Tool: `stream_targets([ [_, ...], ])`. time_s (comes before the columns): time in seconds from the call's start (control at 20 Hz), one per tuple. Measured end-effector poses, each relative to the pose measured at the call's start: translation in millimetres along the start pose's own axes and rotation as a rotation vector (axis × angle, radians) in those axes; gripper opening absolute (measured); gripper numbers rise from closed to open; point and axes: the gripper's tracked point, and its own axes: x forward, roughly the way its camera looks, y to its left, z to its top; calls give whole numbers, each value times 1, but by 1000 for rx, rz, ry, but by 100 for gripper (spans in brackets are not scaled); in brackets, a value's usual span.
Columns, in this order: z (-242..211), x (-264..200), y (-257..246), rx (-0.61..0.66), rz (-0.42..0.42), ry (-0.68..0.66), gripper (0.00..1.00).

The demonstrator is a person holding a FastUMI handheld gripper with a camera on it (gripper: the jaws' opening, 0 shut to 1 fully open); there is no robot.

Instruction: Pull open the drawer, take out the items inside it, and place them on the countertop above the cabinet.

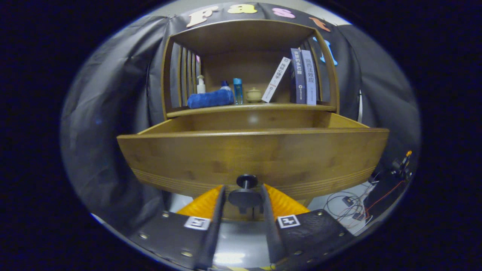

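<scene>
The wooden drawer [252, 154] stands pulled well out of the cabinet, and its tall front panel faces me. The panel hides the drawer's inside, so I cannot see any items in it. A dark round knob [245, 196] sticks out from the lower middle of the panel. My gripper [244, 197] holds this knob, with one finger pressed on each side of its disc. The countertop [248, 108] runs just above and behind the open drawer.
On the countertop, inside a wooden shelf frame [165, 75], lie a rolled blue towel [210, 99], a white pump bottle [201, 84], a blue bottle [237, 90], a small teapot [253, 94] and several books [303, 77]. Cables [348, 205] lie on the floor, lower right.
</scene>
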Motion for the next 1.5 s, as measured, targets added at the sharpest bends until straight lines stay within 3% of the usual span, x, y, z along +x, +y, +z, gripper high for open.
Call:
stream_targets([
  [0.2,7,-16,-24,22,-60,17,99],
  [0.4,48,-21,-43,57,-108,13,100],
  [0.6,112,-21,-39,111,-80,-39,100],
  [0.85,144,25,-43,61,-122,38,100],
  [1.0,118,65,-45,37,-137,232,100],
  [1.3,51,113,-28,159,-132,628,100],
  [1.5,34,129,-30,209,-160,778,86],
])
